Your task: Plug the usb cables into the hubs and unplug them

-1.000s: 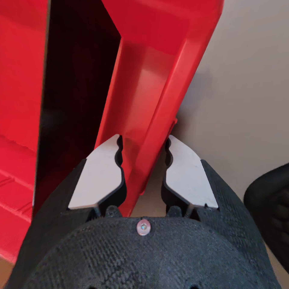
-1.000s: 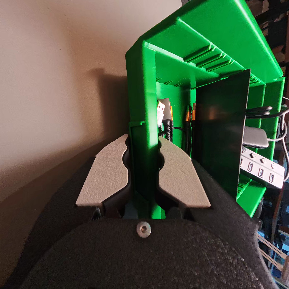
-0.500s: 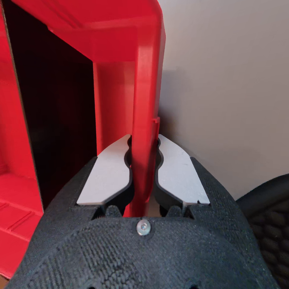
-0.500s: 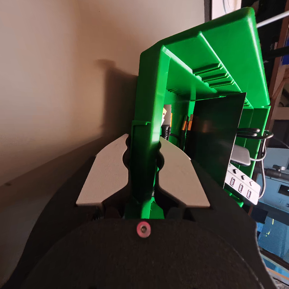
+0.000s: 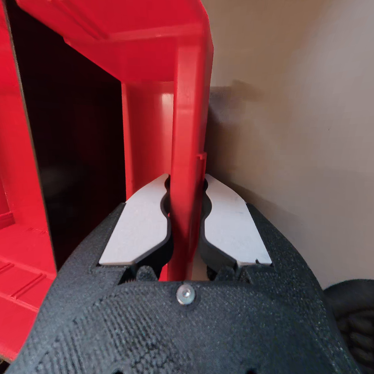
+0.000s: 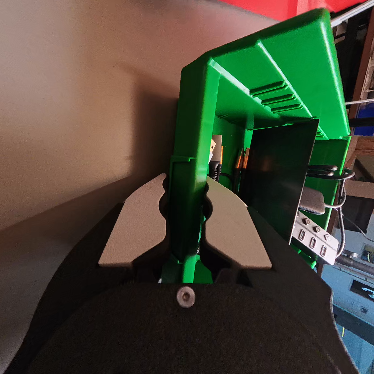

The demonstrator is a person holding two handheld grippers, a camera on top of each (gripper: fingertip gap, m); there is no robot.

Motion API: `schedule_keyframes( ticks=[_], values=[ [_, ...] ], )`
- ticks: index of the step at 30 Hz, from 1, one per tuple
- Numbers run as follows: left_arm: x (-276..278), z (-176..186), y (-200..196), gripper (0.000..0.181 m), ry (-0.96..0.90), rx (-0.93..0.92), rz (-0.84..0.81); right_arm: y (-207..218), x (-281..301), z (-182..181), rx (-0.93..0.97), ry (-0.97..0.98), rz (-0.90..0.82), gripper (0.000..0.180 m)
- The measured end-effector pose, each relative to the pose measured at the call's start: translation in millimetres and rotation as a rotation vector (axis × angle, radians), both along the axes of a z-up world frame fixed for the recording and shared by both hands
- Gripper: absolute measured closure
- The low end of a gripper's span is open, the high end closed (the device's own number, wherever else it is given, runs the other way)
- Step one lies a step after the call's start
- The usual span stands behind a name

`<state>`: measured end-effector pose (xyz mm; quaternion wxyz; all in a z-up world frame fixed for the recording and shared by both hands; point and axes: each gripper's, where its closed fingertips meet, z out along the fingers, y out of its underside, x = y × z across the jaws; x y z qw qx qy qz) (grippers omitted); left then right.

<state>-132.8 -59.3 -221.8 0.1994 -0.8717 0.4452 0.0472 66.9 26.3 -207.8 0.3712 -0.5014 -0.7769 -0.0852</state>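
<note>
My left gripper [image 5: 186,182] is shut on the side wall of a red plastic bin [image 5: 190,125]; a black divider panel [image 5: 66,125] stands inside it. My right gripper [image 6: 185,183] is shut on the side wall of a green plastic bin [image 6: 194,121]. Inside the green bin I see several USB cable plugs [image 6: 217,149] with orange collars, a black divider panel [image 6: 277,174], a white USB hub [image 6: 315,242] with a row of ports, and a grey hub [image 6: 311,200] with cables in it. The red bin's contents are hidden in shadow.
A beige surface [image 5: 293,121] lies beside the red bin and also beside the green bin [image 6: 81,101]. A black rounded object [image 5: 356,323] sits at the lower right of the left wrist view. Shelving and equipment [image 6: 360,263] show behind the green bin. A red edge [image 6: 283,6] shows at the top.
My left gripper closed on the red bin's wall, which went from tilted to upright in view. The green bin shifted right in the right wrist view, still gripped.
</note>
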Motion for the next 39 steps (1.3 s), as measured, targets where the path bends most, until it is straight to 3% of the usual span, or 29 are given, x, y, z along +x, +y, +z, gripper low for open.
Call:
schedule_keyframes(
  ticks=[12,16,20,24,27,29,31,39],
  values=[
    [14,1,14,0.152,-0.018,0.007,-0.1,-27,-1,0,-0.004,-0.001,0.058,0.149],
    [29,18,13,0.139,-0.13,0.084,-0.057,-46,2,3,-0.066,0.054,0.08,0.147],
    [59,57,7,0.135,-0.359,0.237,0.015,-70,7,67,-0.298,0.457,0.029,0.14],
    [96,78,-5,0.134,-0.626,0.31,0.122,-22,70,131,-0.258,0.936,-0.278,0.138],
    [114,71,-5,0.13,-0.709,0.314,0.214,12,105,97,-0.267,0.865,-0.517,0.123],
    [124,61,1,0.13,-0.743,0.307,0.283,14,103,64,-0.38,0.816,-0.58,0.109],
    [134,53,7,0.127,-0.774,0.282,0.336,7,90,46,-0.513,0.839,-0.588,0.113],
    [155,47,40,0.131,-0.846,0.425,0.532,19,91,43,-0.528,0.873,-0.687,0.126]
  ],
)
